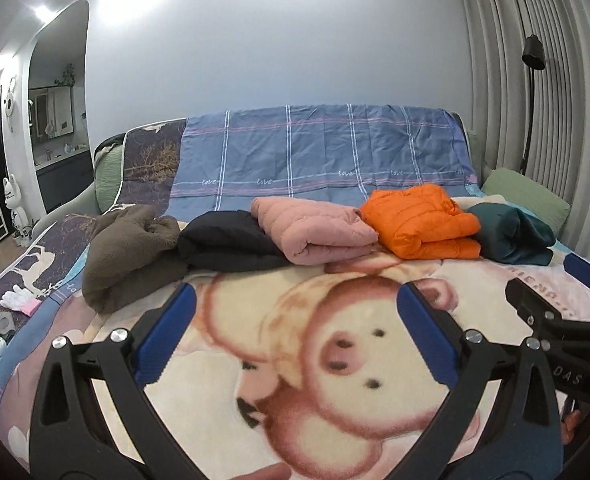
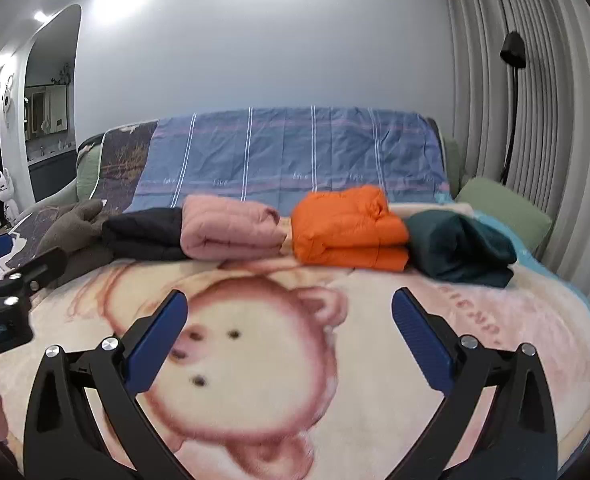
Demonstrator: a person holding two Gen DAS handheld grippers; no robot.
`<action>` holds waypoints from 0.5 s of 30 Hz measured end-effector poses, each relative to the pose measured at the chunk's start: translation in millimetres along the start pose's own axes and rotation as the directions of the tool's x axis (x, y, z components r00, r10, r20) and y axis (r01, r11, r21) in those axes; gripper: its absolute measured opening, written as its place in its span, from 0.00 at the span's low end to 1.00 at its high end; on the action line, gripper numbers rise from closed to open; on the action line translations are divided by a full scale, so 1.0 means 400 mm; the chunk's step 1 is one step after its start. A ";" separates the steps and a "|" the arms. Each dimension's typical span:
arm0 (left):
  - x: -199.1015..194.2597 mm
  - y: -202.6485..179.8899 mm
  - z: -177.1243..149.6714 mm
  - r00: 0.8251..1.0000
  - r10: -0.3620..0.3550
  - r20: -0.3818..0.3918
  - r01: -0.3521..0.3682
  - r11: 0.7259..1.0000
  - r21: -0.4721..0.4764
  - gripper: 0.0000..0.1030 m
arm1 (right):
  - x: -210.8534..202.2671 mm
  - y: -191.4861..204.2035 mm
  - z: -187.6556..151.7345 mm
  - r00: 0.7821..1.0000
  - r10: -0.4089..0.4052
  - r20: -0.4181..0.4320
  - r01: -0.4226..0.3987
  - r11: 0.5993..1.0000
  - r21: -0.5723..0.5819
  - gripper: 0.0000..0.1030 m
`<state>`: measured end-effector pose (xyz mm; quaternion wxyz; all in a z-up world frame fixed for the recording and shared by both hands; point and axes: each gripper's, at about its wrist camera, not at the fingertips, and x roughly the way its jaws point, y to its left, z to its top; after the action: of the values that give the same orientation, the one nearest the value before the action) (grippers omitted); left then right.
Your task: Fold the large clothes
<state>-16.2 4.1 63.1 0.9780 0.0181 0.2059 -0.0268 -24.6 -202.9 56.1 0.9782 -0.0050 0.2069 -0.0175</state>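
Bed (image 1: 475,292) with pig blanket (image 1: 335,360), five folded garments (image 1: 315,232)

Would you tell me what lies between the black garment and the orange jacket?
The folded pink jacket lies there, shown in both wrist views.

We see a cream fleece blanket printed with a pink pig (image 1: 375,360) covering the bed, a blue checked sheet (image 1: 319,152) draped behind, a black floor lamp (image 1: 533,52) by grey pleated curtains (image 1: 555,80).
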 end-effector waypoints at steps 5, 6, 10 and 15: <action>0.023 -0.011 -0.024 0.999 0.036 -0.029 -0.035 0.999 0.033 0.98 | 0.006 0.008 -0.009 1.000 -0.001 -0.030 0.001 1.000 -0.010 0.99; 0.025 -0.012 -0.028 0.999 0.029 -0.034 -0.028 0.999 0.032 0.98 | 0.007 0.009 -0.009 1.000 0.000 -0.031 0.000 1.000 -0.013 0.99; 0.037 -0.010 -0.040 0.998 0.008 -0.062 -0.007 1.000 0.026 0.98 | 0.004 0.005 -0.005 0.999 0.005 -0.033 -0.005 1.000 0.011 0.99; 0.038 -0.006 -0.042 0.999 0.009 -0.051 -0.008 1.000 0.017 0.98 | 0.002 -0.002 0.000 1.000 -0.003 -0.029 0.003 1.000 0.024 0.99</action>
<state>-9.3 1.7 41.4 0.9724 0.0278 0.2306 -0.0237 -23.9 -203.6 55.6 0.9751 0.0068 0.2206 -0.0215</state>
